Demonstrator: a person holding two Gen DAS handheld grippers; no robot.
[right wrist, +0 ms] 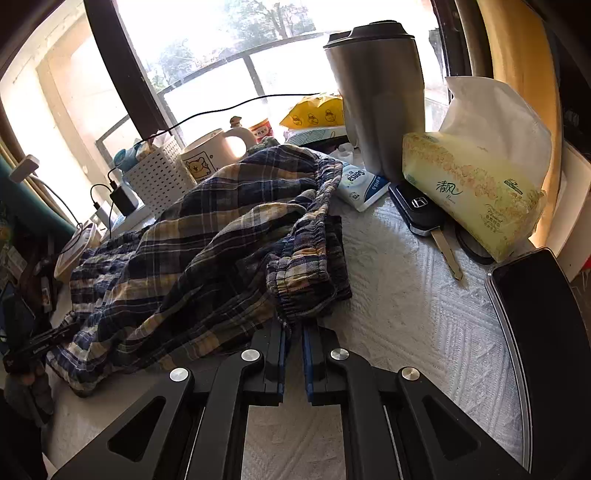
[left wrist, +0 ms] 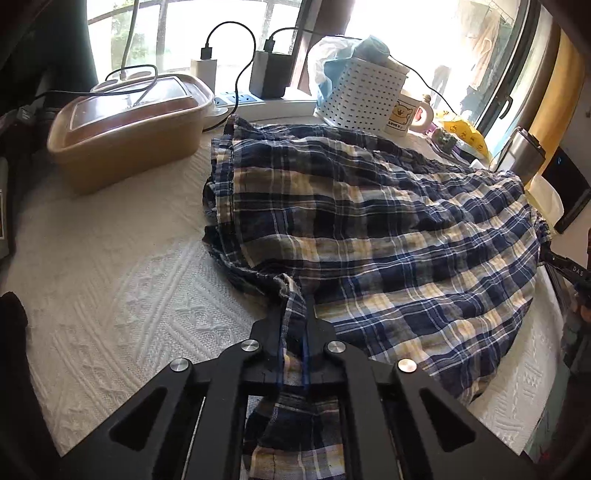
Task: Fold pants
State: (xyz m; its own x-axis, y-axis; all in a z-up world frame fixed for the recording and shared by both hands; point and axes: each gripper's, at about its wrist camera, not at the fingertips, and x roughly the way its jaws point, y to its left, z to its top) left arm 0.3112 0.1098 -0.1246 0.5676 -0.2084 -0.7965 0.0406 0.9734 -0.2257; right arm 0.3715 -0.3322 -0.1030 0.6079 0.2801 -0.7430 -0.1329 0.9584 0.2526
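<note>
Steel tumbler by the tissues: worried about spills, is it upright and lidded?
Upright and lidded: the steel tumbler stands straight, its dark lid on top.

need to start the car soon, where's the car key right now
In the right wrist view, the car key lies on the white cloth at the right, tucked against the yellow tissue pack, just in front of the steel tumbler.
</note>
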